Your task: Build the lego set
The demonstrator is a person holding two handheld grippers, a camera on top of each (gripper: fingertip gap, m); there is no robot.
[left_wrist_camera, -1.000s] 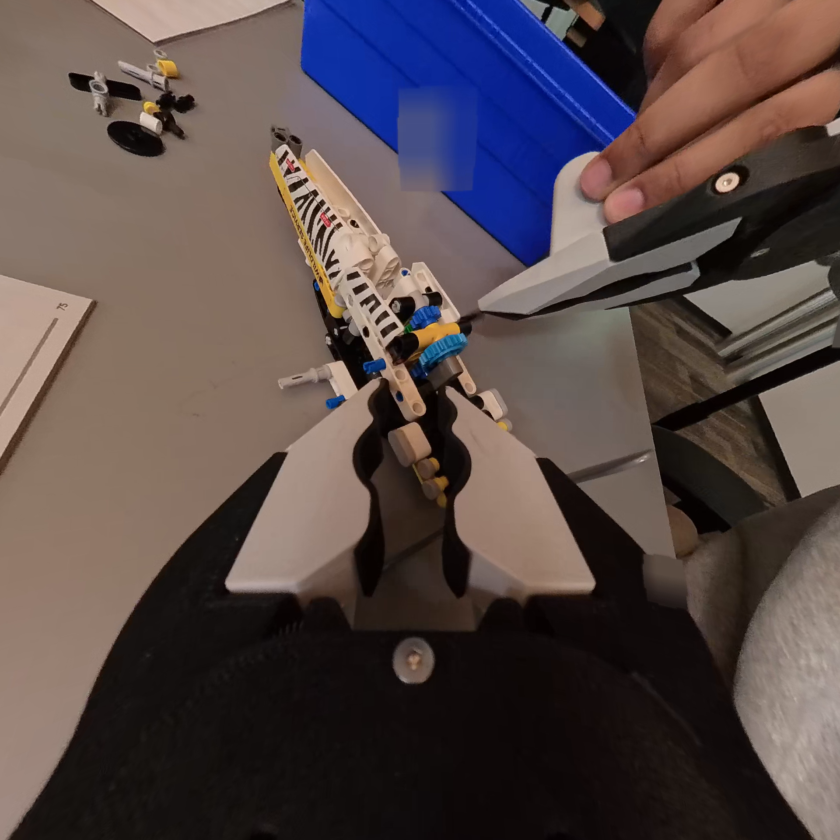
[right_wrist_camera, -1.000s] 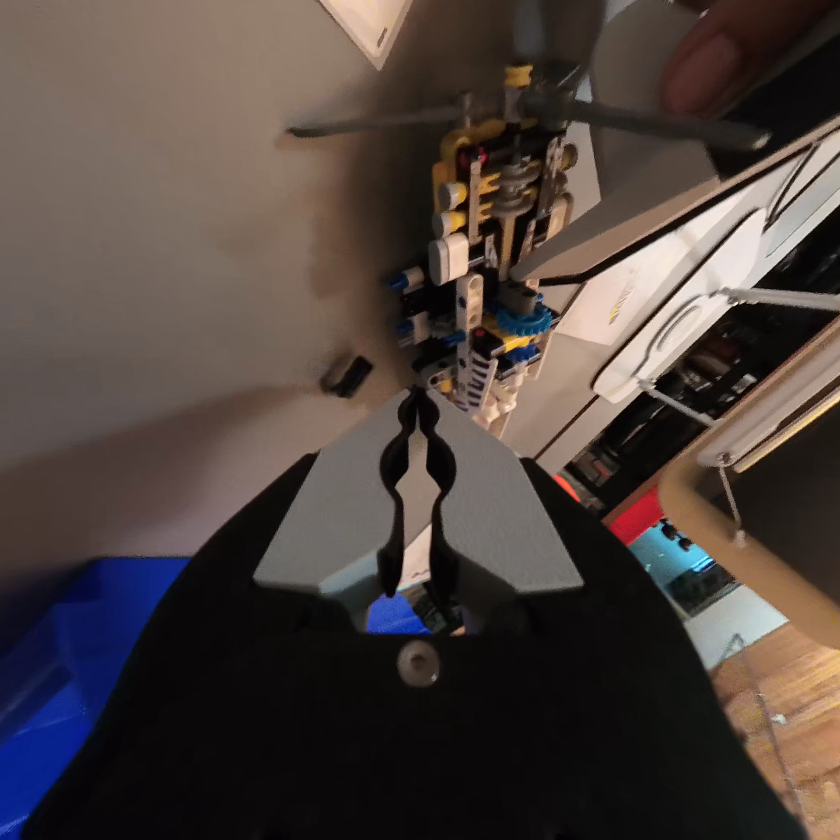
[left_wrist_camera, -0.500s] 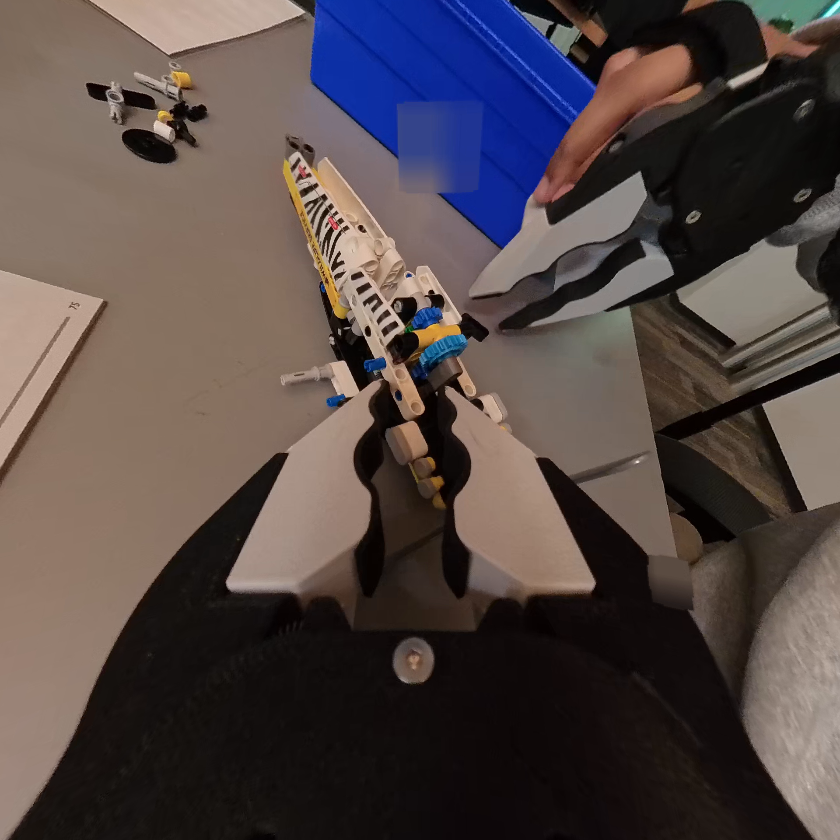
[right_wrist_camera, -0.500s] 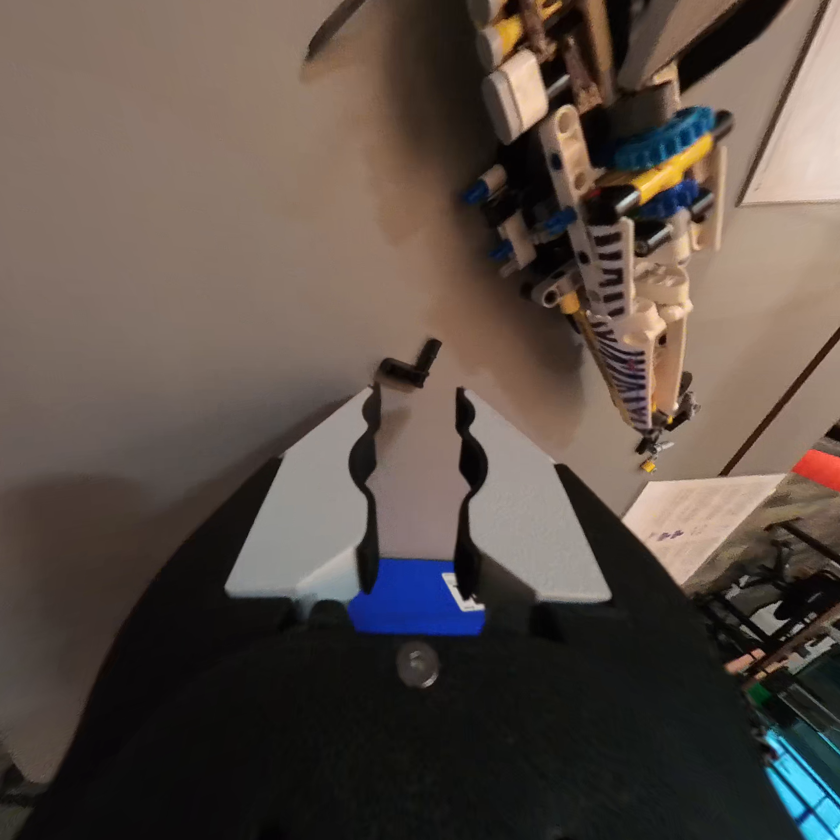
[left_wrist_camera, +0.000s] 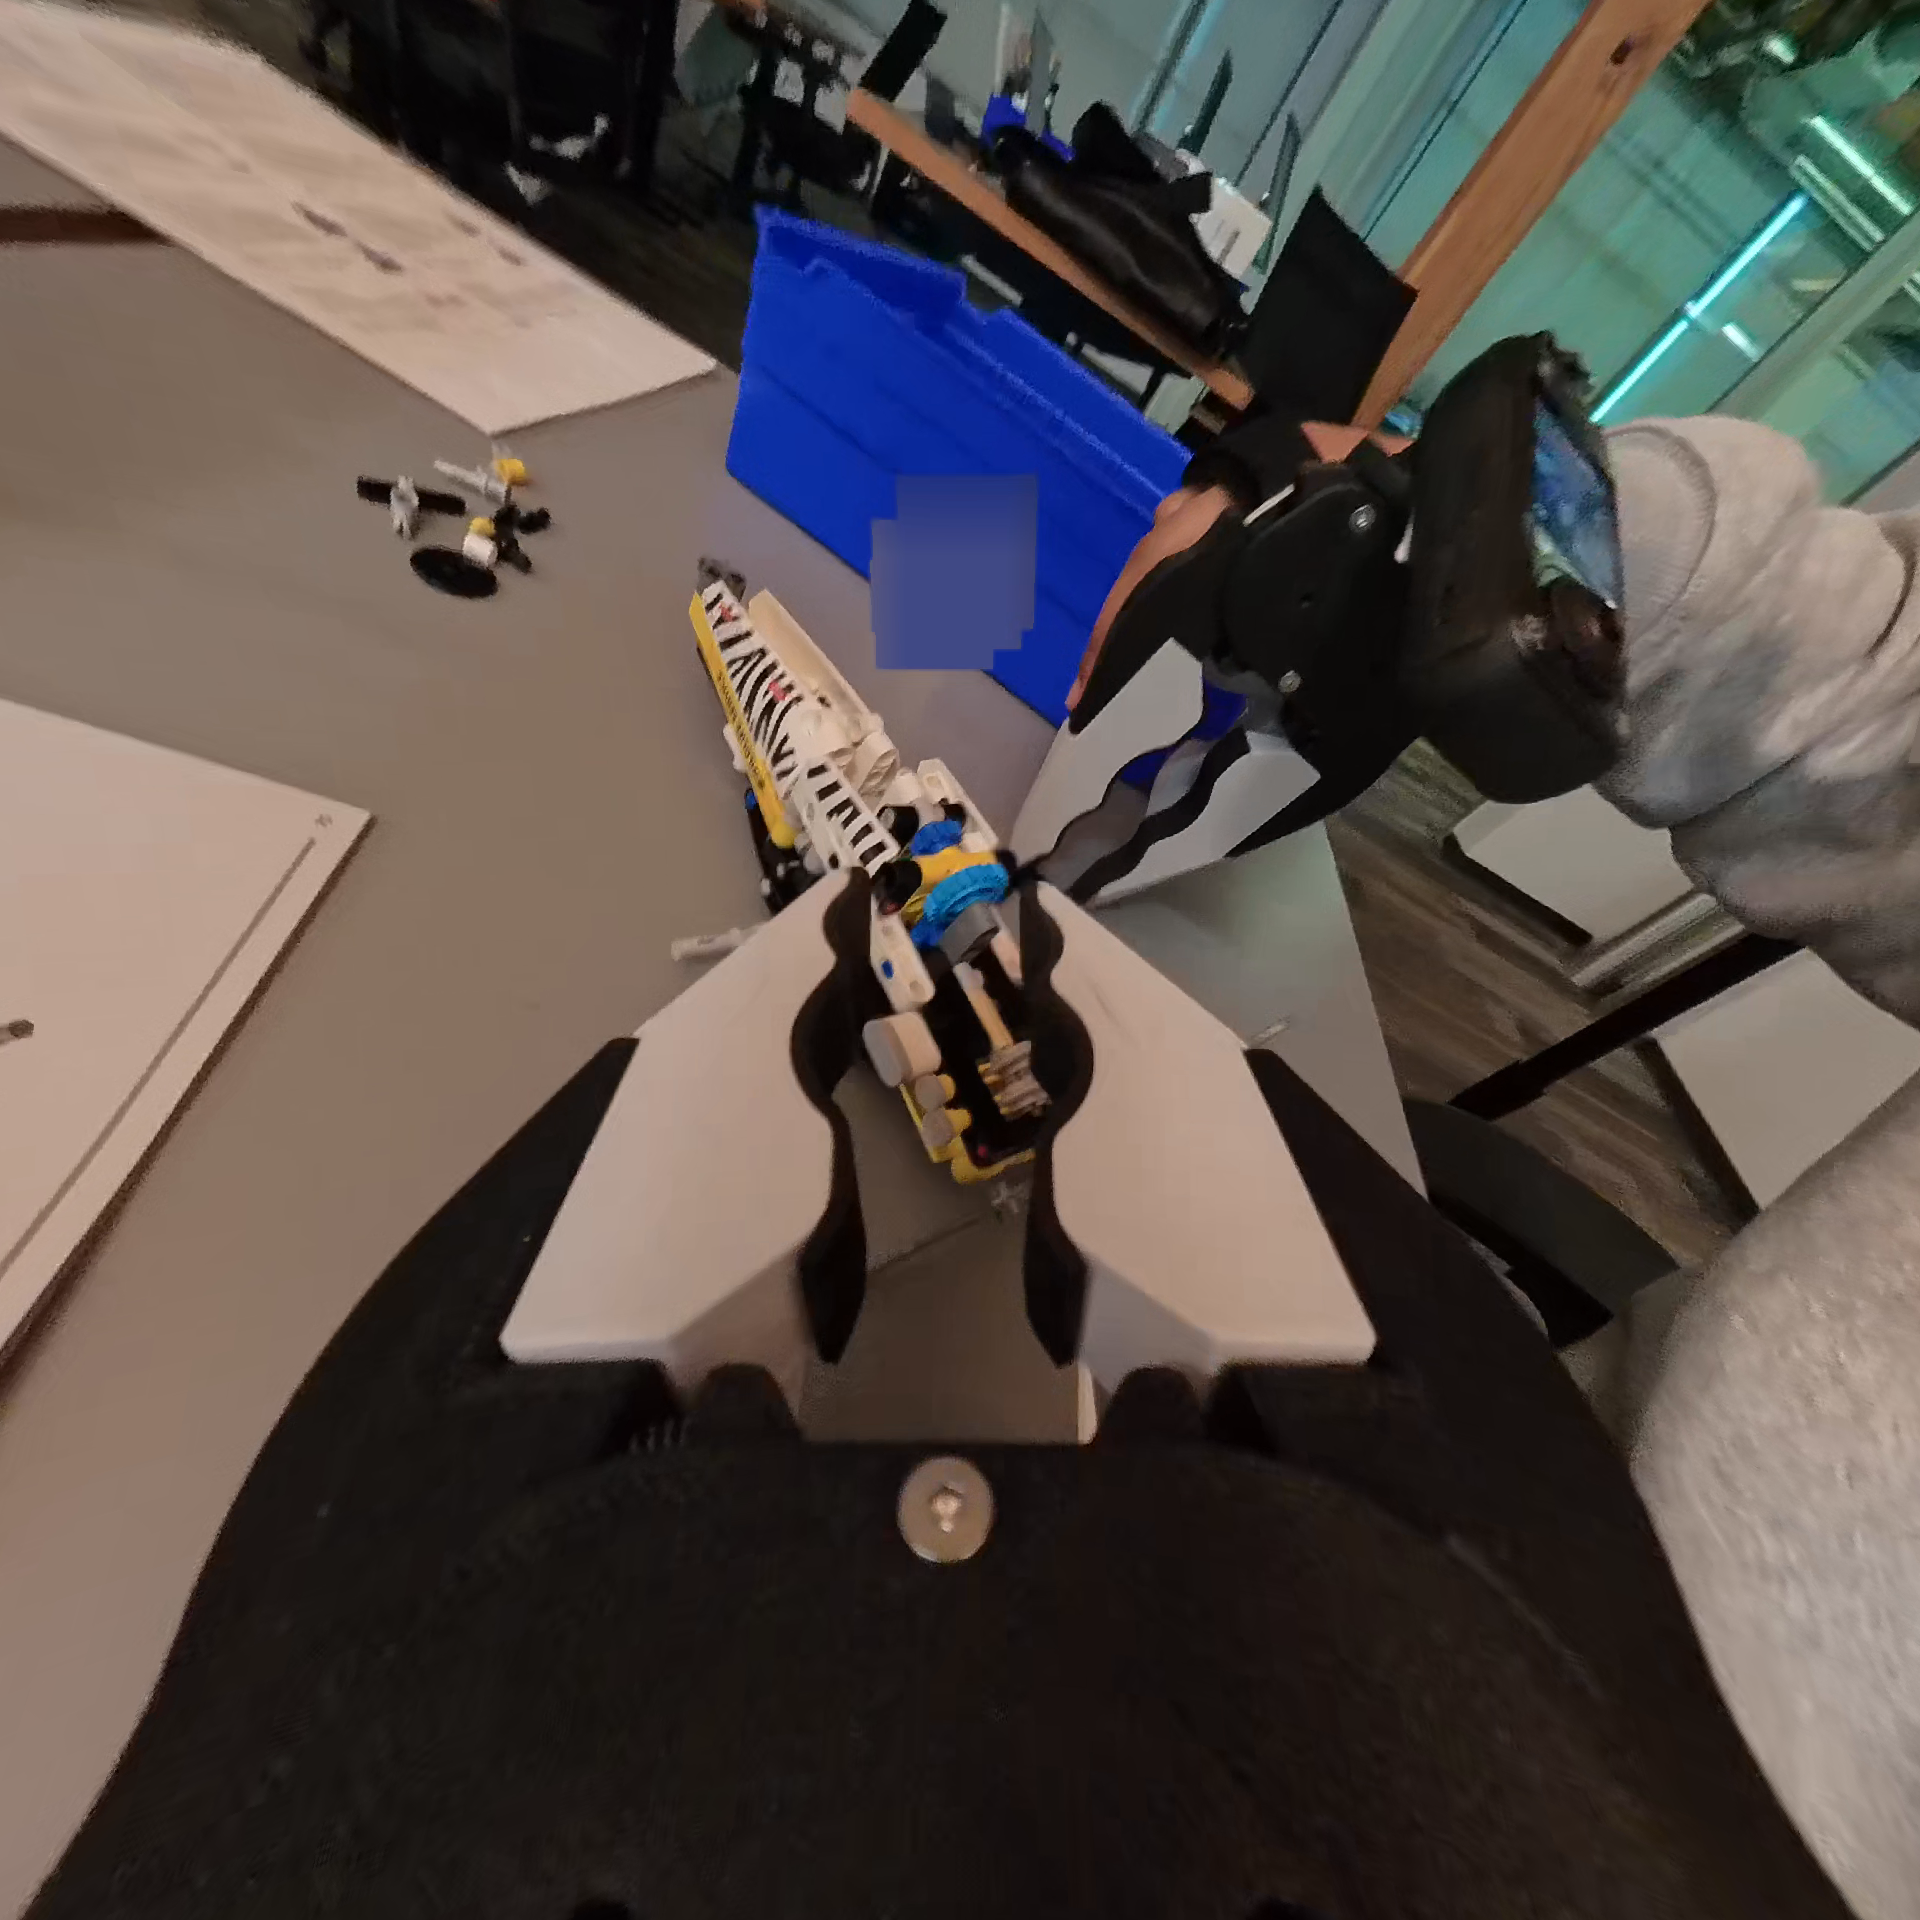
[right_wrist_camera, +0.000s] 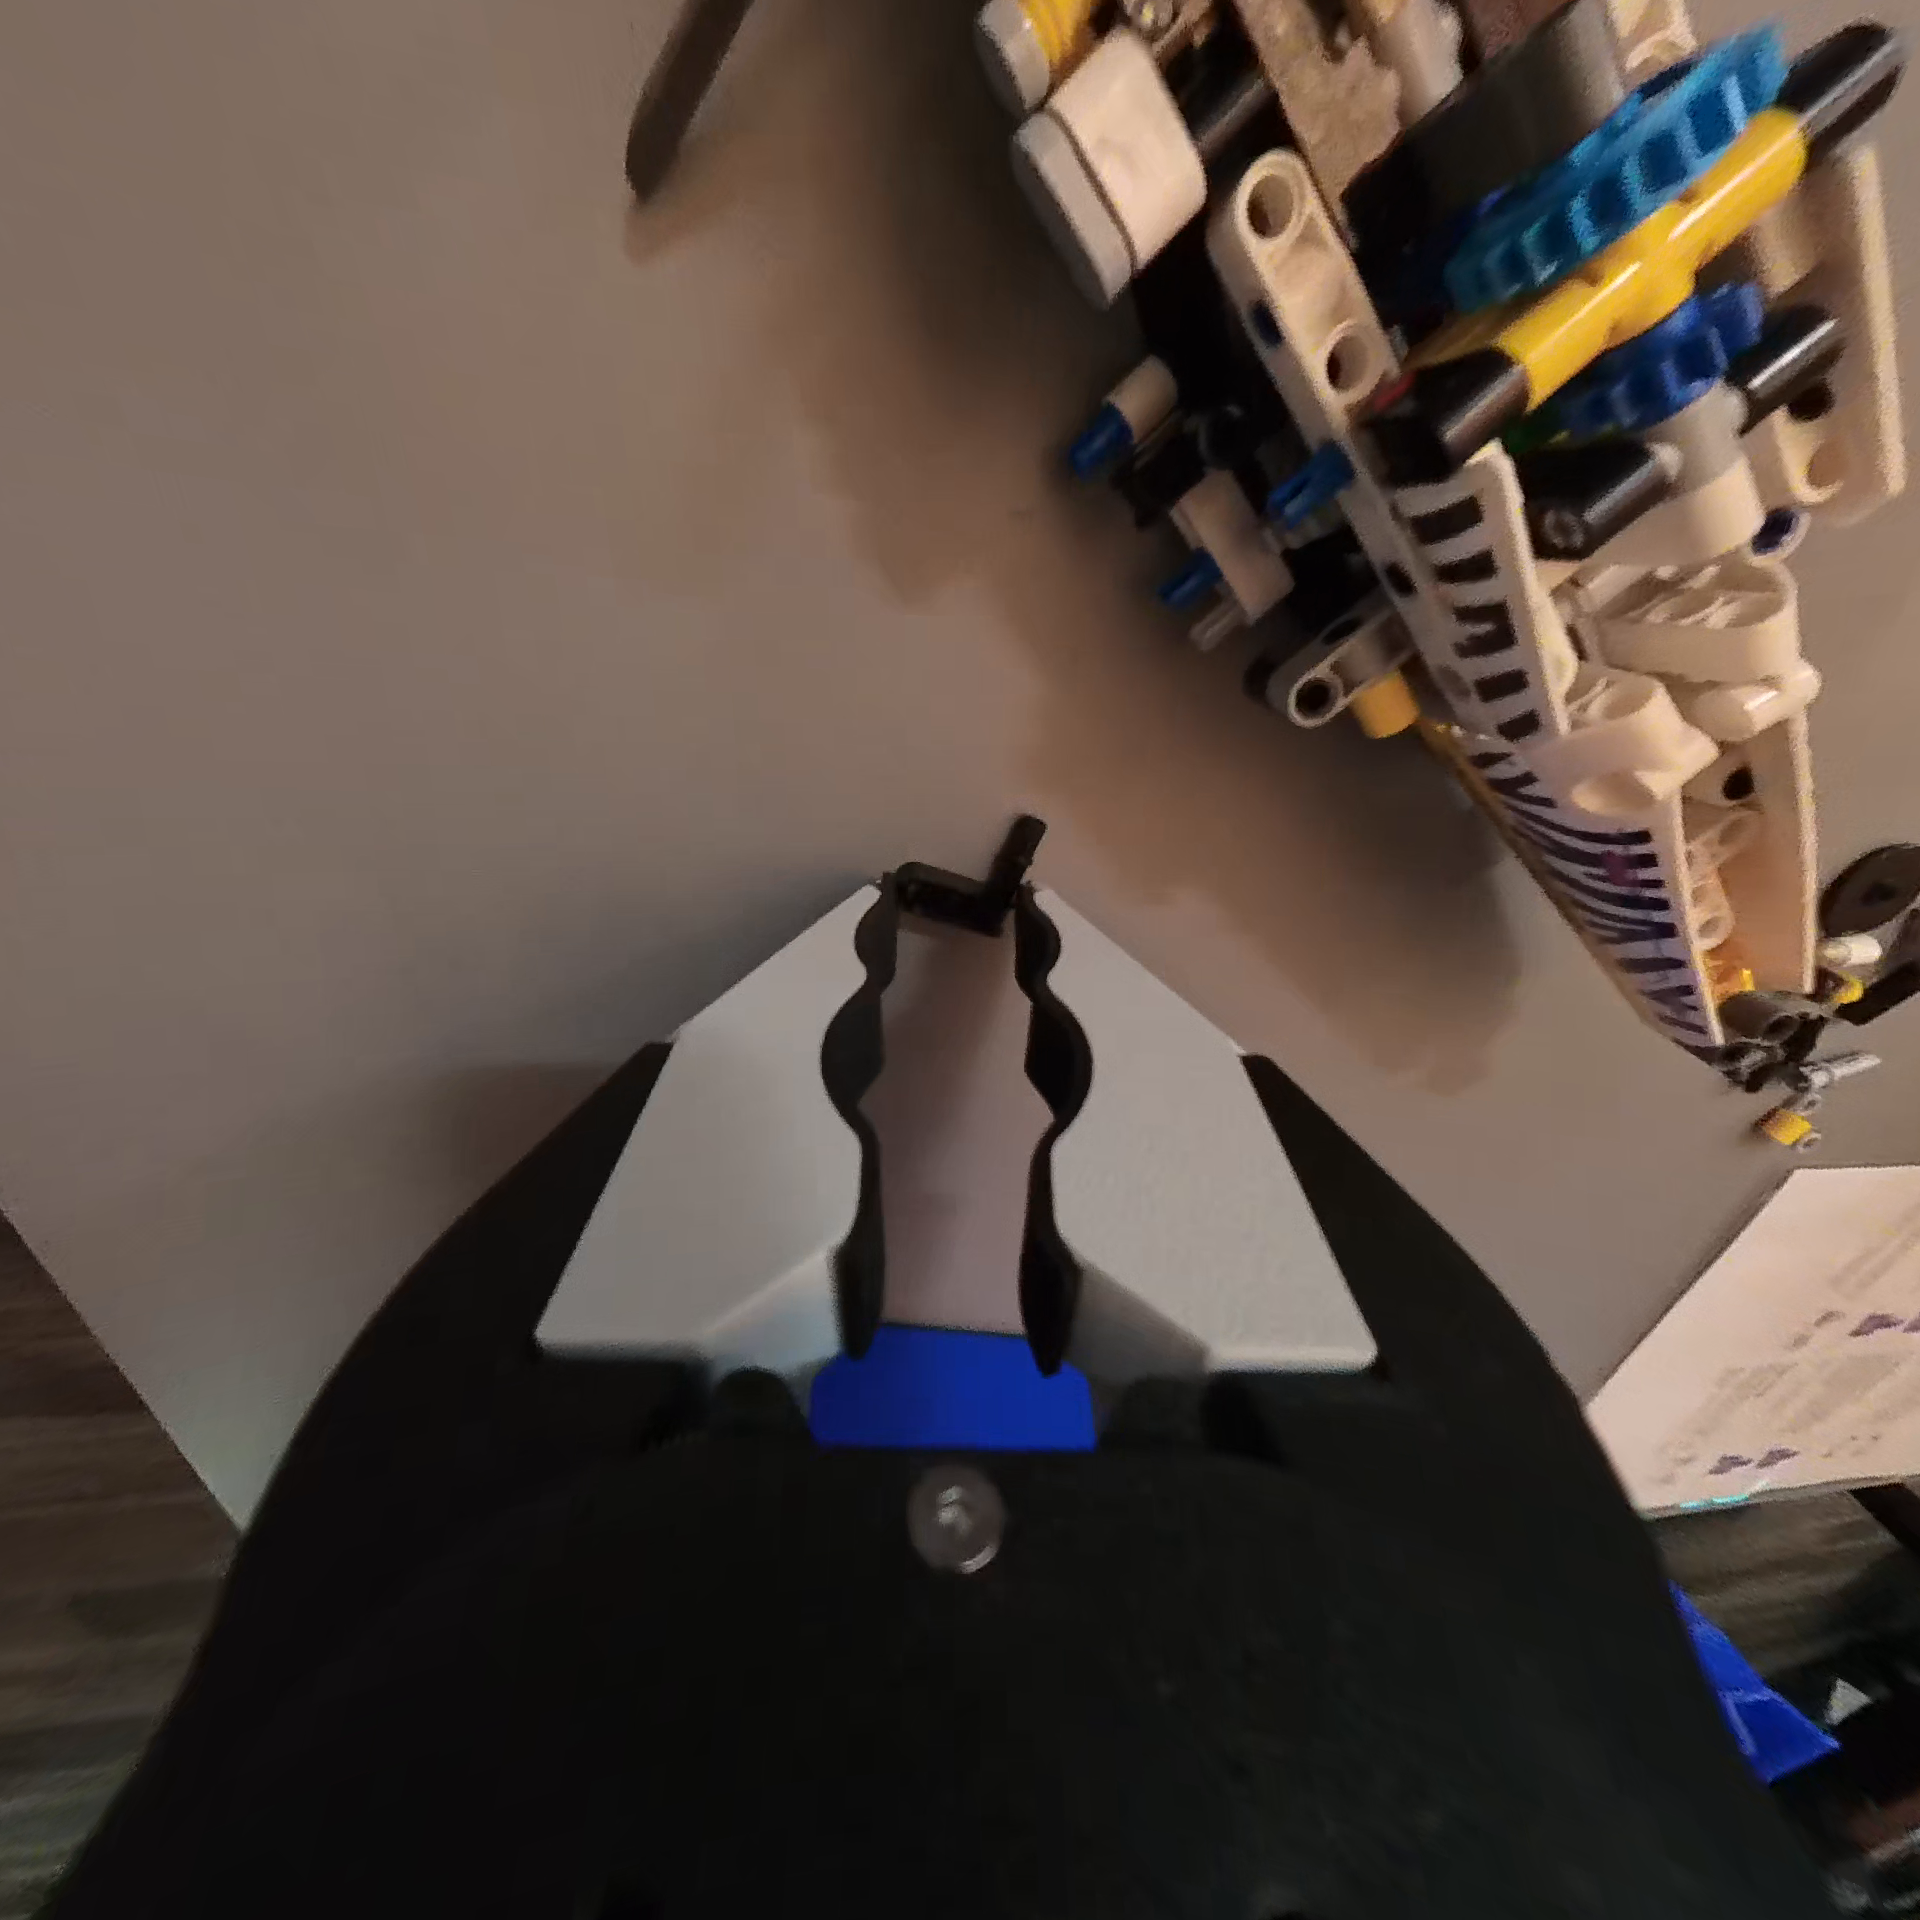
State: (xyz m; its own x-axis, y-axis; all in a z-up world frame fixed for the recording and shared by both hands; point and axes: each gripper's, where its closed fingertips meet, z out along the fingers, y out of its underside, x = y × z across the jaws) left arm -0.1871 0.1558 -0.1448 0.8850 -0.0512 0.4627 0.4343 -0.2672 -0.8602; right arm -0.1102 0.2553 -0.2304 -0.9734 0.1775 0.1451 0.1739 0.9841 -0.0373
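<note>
the left gripper (left_wrist_camera: pixel 940 904) is clamped around the long white, yellow and black striped lego model (left_wrist_camera: pixel 821 769) on the grey table (left_wrist_camera: pixel 312 665). the right gripper (right_wrist_camera: pixel 951 904), jaws parted, seemingly touches a small black angled lego connector (right_wrist_camera: pixel 961 883).

A grey desk (left_wrist_camera: pixel 436 831) carried a blue bin (left_wrist_camera: pixel 935 416) at upper centre, white paper sheets (left_wrist_camera: pixel 312 229) at upper left, a cluster of small loose parts (left_wrist_camera: pixel 457 520) near them, and a white board (left_wrist_camera: pixel 114 935) at left.
</note>
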